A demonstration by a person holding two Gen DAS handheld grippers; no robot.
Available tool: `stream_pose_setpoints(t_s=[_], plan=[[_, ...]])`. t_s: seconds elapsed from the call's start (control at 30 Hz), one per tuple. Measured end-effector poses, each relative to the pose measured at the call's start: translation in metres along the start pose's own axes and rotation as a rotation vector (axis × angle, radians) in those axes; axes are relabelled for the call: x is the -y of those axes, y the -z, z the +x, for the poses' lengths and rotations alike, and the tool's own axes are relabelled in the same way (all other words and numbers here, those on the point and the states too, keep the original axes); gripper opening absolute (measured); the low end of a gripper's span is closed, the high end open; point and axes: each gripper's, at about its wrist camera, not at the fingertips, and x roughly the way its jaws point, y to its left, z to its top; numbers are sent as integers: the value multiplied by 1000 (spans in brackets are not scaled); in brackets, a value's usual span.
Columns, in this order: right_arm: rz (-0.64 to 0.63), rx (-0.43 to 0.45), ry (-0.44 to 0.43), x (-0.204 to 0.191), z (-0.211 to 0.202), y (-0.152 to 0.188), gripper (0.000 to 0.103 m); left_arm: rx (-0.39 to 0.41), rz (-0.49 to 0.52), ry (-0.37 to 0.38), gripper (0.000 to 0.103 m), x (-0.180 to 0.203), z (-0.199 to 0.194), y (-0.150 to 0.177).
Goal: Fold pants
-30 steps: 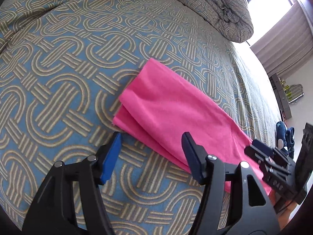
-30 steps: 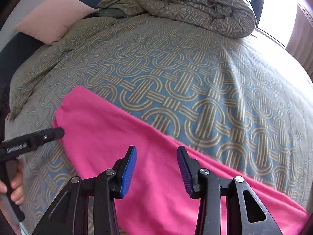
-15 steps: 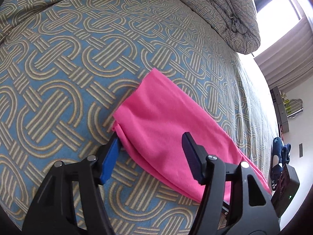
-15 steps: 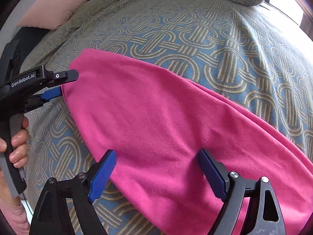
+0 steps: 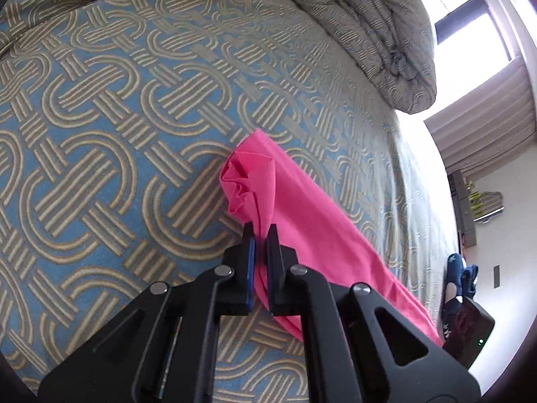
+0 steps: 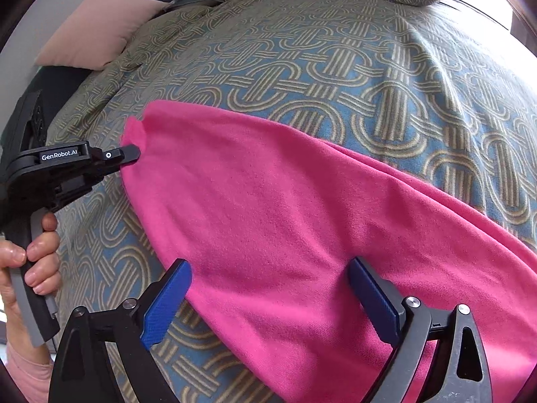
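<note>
The pink pants (image 6: pixel 285 208) lie folded lengthwise as a long strip on the patterned bedspread (image 6: pixel 335 67). In the left wrist view my left gripper (image 5: pixel 260 231) is closing on the near corner of the pants (image 5: pixel 302 221), and the cloth bunches into wrinkles just beyond the pads. The right wrist view shows that same left gripper (image 6: pixel 129 152) pinching the strip's left end, held by a hand (image 6: pixel 30 255). My right gripper (image 6: pixel 268 285) is still opening wide, its blue pads straddling the near edge of the pants without pressing on them.
A rolled duvet (image 5: pixel 369 33) in the same pattern lies at the far side of the bed. A pink pillow (image 6: pixel 90 27) rests at the far left. Beyond the bed's right edge are curtains (image 5: pixel 486 117), a window and blue slippers (image 5: pixel 459 268) on the floor.
The left gripper went from wide open around the pants' corner to pinched on it, bunching the cloth. The right gripper spread wide and sank closer to the pants.
</note>
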Motion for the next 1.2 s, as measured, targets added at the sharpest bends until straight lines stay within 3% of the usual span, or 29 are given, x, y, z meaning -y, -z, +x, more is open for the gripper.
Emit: stream_pose_setpoints(t_s=[0.1, 0.27, 0.43, 0.53, 0.7, 0.87, 0.97, 1.03, 1.13, 1.2], plan=[[53, 34, -64, 11, -8, 3, 94, 51, 61, 38, 7, 14, -19, 1], [273, 105, -163, 47, -47, 18, 84, 69, 129, 42, 7, 42, -35, 0], [336, 168, -170, 78, -89, 51, 84, 78, 207, 69, 7, 90, -42, 8], [375, 194, -193, 101, -111, 73, 84, 61, 303, 91, 7, 134, -42, 25], [448, 273, -199, 139, -150, 104, 84, -29, 478, 173, 7, 215, -24, 81], [591, 311, -229, 187, -165, 138, 84, -207, 544, 269, 7, 264, 22, 158], [686, 286, -225, 215, -166, 161, 84, -320, 578, 236, 14, 273, 49, 195], [713, 289, -236, 227, -169, 173, 84, -345, 586, 222, 14, 270, 52, 204], [712, 303, -254, 234, -174, 178, 84, -308, 540, 235, 30, 252, 34, 192], [712, 308, -261, 235, -174, 176, 84, -238, 503, 211, 45, 234, 17, 178]])
